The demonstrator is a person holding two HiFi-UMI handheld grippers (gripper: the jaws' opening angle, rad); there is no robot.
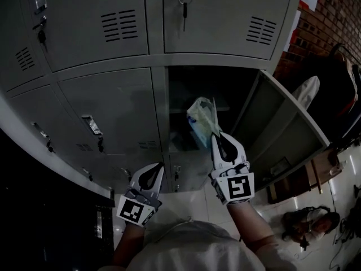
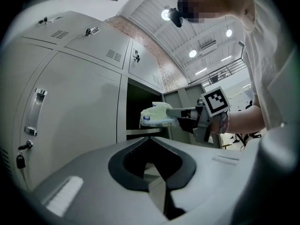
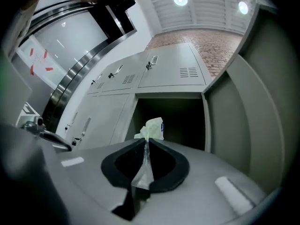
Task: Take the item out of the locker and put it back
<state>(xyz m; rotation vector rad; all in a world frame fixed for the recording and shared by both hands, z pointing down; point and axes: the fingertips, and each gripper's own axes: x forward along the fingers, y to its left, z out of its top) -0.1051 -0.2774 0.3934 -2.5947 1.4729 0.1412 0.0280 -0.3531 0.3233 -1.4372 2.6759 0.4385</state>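
A bank of grey lockers (image 1: 113, 112) fills the head view, with one compartment (image 1: 189, 89) standing open and its door (image 1: 282, 129) swung wide at 3 o'clock of the opening. A pale plastic packet (image 1: 202, 117) hangs in front of that dark opening, outside it and touching no shelf. The right gripper (image 1: 216, 135) pinches it by one thin, crumpled edge, and the bulk of it juts past the jaw tips toward 12 o'clock. The left gripper (image 1: 161, 165) sits at 7 o'clock of the right one, pressed together on nothing.

Whether the packet is on its way out or back in cannot be read here. Either way the hold looks slight, so the pinch is best kept firm and the travel smooth. The packet should be steered through the middle of the opening, clear of the frame and the door edge. If it is going in, it should settle on a surface inside before the jaws part.
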